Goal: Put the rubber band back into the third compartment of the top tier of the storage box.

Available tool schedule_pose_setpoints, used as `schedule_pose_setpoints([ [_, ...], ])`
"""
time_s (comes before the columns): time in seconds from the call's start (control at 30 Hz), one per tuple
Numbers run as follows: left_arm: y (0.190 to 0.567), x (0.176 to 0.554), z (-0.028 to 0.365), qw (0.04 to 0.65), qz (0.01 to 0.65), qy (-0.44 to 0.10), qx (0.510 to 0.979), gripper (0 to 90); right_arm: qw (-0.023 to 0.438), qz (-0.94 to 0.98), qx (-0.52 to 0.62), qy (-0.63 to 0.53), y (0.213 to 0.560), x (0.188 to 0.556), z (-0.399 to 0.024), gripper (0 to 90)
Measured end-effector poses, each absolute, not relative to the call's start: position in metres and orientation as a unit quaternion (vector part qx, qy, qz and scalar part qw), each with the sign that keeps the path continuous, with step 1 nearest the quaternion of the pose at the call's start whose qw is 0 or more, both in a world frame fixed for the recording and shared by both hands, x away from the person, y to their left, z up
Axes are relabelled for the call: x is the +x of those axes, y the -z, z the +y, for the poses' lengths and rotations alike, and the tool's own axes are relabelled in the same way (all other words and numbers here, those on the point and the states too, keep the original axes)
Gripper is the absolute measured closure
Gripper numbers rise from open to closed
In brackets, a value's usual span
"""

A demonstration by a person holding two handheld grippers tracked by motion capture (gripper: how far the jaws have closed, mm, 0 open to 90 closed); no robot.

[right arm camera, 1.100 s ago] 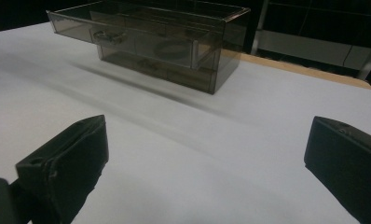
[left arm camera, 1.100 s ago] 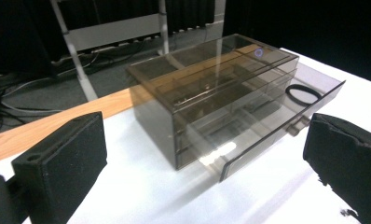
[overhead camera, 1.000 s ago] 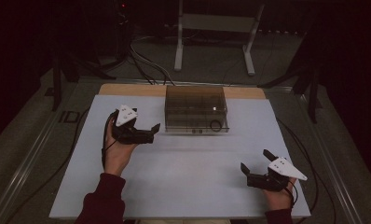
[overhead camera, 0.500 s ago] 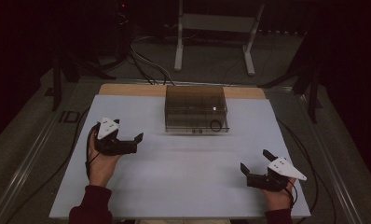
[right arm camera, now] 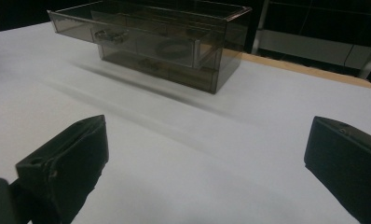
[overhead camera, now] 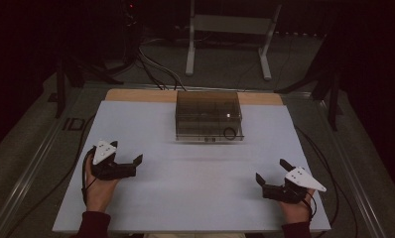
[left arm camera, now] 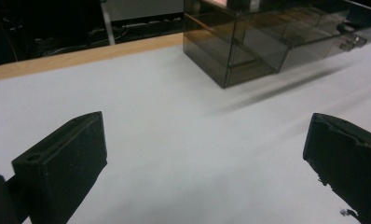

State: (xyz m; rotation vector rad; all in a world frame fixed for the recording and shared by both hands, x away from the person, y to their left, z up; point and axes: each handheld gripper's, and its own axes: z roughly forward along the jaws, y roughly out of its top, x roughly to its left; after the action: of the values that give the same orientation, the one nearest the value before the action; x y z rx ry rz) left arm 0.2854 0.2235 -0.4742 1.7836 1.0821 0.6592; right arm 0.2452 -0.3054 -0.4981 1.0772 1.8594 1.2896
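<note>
Smoky transparent plastic drawer box (overhead camera: 209,116) seen at far middle of white table mat (overhead camera: 195,198), back edge near bare wooden strip (overhead camera: 136,95). Small dark ring (overhead camera: 230,133) glimpsed through front right of box. Left gripper (overhead camera: 128,161) held low at near left, jaws spread wide, nothing between them. Right gripper (overhead camera: 271,171) held at near right, jaws likewise wide apart, empty. Both well apart from box. Cables (overhead camera: 156,67) noted on dark floor beyond table.
</note>
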Motion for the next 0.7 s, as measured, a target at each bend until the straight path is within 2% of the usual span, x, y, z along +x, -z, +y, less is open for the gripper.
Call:
schedule_pose_setpoints([
  [0.7,0.502,0.255,0.244,0.455,0.457,-0.272,0.714,0.5,0.312,0.706,0.405,-0.49,0.498,0.245,-0.304,0.2],
])
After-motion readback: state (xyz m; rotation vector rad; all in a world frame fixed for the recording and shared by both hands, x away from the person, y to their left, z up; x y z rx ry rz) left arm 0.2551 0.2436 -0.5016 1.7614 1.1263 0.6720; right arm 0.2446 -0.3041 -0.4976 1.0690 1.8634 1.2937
